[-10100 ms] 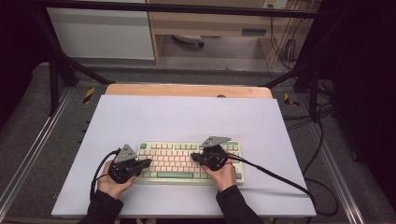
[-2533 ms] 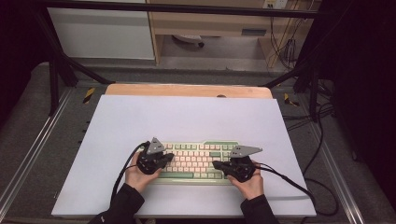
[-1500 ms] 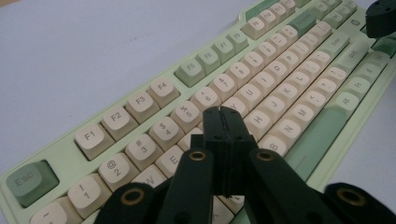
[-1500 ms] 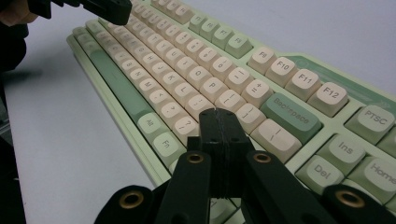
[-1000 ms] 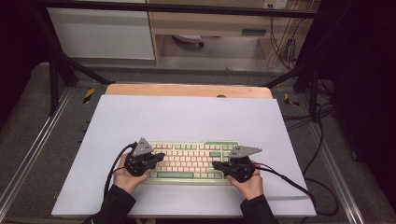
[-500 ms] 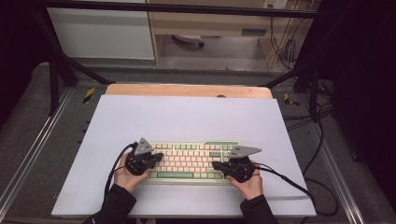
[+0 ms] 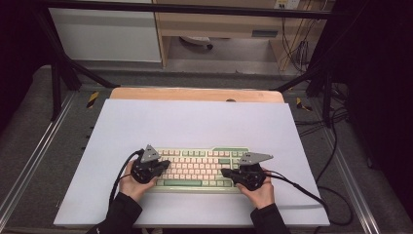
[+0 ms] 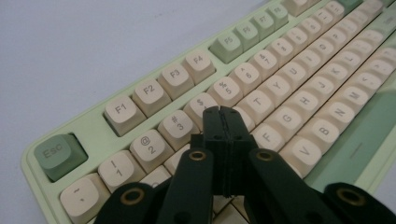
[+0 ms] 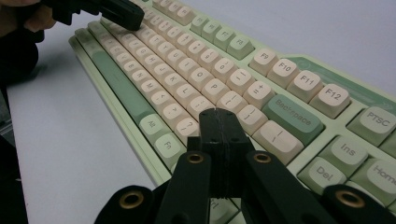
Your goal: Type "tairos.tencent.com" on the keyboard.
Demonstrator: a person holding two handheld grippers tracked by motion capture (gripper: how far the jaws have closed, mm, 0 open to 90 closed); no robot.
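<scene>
The green-and-cream mechanical keyboard (image 7: pixel 199 167) lies flat on the white table top (image 7: pixel 195 122), near the person's edge and roughly centred across it. Over its left end hangs the left gripper (image 7: pixel 163 165), its jaws pressed together with nothing between them; in the left gripper view the joined tips (image 8: pixel 223 114) stand above the letter rows just below the number keys 3 (image 8: pixel 176 123) and 4, with the green Esc key (image 8: pixel 60 154) off toward the corner. Over the keyboard's right end sits the right gripper (image 7: pixel 228 173), jaws likewise pressed together on nothing; in the right gripper view its tips (image 9: pixel 219 116) hover just in front of the green Backspace key (image 9: pixel 293 118). Whether either tip touches a keycap cannot be told.
</scene>
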